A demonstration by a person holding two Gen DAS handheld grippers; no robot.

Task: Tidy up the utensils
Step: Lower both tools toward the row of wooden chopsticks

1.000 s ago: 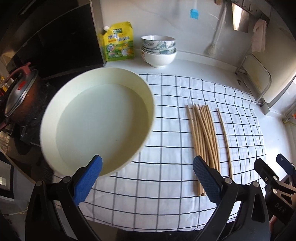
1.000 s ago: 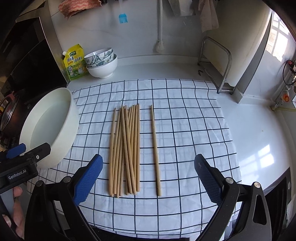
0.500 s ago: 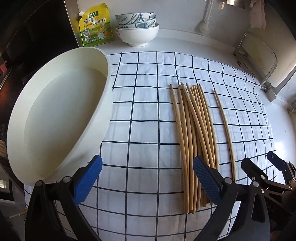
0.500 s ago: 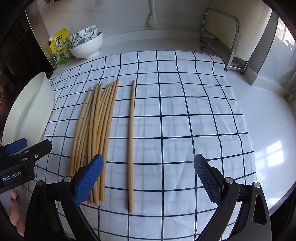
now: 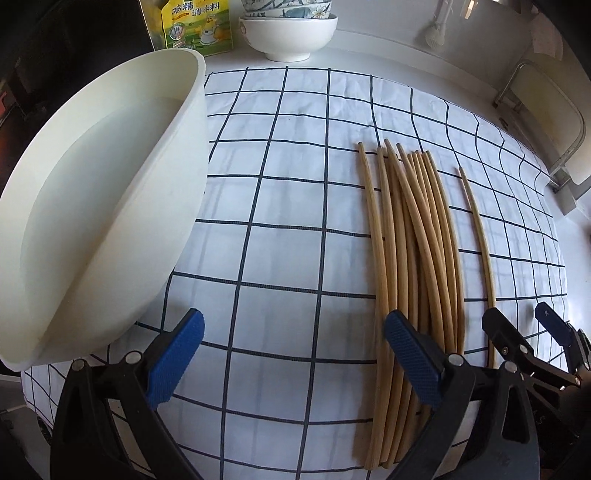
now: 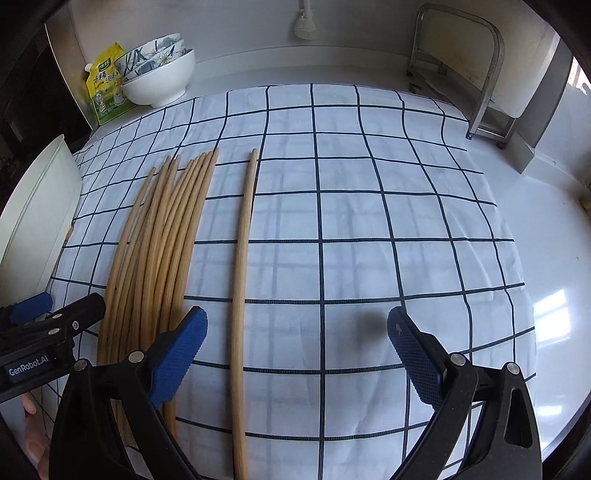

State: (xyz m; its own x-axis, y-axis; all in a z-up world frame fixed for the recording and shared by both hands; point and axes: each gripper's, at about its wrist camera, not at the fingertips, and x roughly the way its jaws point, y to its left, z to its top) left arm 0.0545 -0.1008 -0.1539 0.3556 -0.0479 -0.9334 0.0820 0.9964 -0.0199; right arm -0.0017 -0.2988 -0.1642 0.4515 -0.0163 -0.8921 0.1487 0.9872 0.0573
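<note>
— While my right gripper [image 6: 295, 343] hung wide open, empty, where was the lone pale bamboo chopstick [image 6: 242, 280]?

— Between its jaws, flat on the white blue-checked cloth [image 6: 369, 206]. My left gripper [image 5: 291, 350], open too, hovered beside the bundle of bamboo chopsticks [image 5: 410, 251], near the big cream plastic basin [image 5: 92, 206].

— Step?

— Approach, I judged; next, lower and pinch squarely.

White navy-checked cloth [image 6: 369, 221], tan chopsticks [image 6: 159, 240], blue-padded jaws

wall [image 6: 240, 29]: white | counter [image 6: 554, 236]: white, glossy, sunlit | metal rack [image 6: 487, 74]: back right
</note>
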